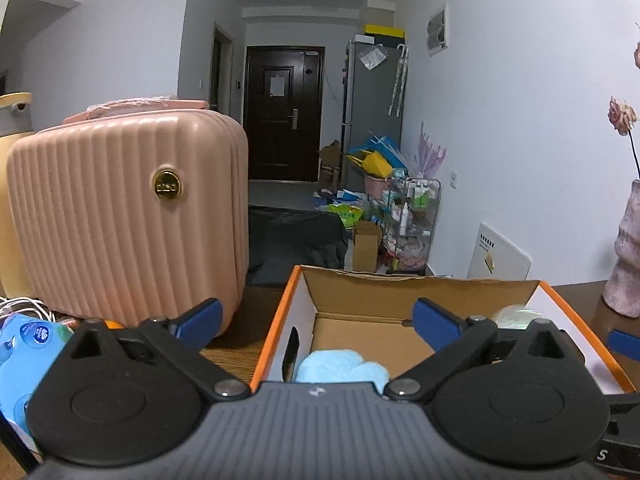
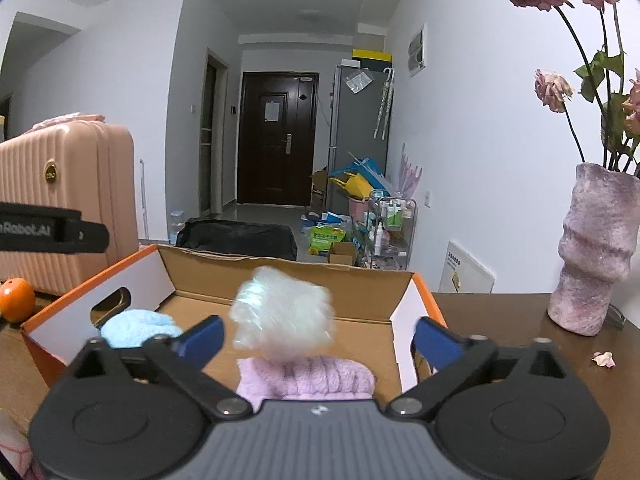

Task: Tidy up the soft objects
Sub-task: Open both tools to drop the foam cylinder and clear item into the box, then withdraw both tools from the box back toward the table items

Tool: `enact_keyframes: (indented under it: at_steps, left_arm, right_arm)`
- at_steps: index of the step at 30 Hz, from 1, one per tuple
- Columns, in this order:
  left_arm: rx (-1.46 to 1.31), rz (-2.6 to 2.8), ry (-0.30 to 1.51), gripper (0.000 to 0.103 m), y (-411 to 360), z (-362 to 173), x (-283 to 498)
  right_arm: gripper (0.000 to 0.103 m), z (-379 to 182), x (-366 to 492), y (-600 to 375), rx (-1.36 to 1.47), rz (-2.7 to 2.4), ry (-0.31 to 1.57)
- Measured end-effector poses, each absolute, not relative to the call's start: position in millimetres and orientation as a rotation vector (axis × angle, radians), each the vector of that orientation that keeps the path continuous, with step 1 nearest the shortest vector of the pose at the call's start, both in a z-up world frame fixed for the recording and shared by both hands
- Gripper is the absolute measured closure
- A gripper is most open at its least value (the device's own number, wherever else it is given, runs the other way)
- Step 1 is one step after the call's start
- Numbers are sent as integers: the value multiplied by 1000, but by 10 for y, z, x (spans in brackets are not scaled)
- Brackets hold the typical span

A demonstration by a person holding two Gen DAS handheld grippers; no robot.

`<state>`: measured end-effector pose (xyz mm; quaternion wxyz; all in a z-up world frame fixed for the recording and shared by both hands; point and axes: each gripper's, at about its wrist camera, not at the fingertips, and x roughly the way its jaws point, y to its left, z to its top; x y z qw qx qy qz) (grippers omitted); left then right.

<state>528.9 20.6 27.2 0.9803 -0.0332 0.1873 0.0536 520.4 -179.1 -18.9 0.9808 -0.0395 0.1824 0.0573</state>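
An open cardboard box with orange rim (image 1: 276,320) (image 2: 424,292) sits on the wooden table. Inside lie a light blue fluffy item (image 1: 340,366) (image 2: 136,326) and a pink knitted item (image 2: 308,376). A blurred white iridescent puff (image 2: 282,312) is in mid-air over the box between my right fingers, touching neither; it also shows in the left wrist view (image 1: 514,314). My right gripper (image 2: 318,334) is open above the box. My left gripper (image 1: 316,320) is open and empty at the box's left end.
A pink ribbed suitcase (image 1: 128,216) stands left of the box. An orange (image 2: 16,300) lies by it. A purple vase (image 2: 596,264) with dried roses stands on the right. Blue packets (image 1: 24,356) and cables lie at far left.
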Motion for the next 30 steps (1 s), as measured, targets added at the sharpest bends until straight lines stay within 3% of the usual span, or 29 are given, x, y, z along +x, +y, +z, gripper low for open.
enact_keyframes:
  at_steps: [30]
  left_arm:
    - [-18,144,305,0,190,334,4731]
  right_arm:
    - [0,-43,4772,-2066,-28,101,329]
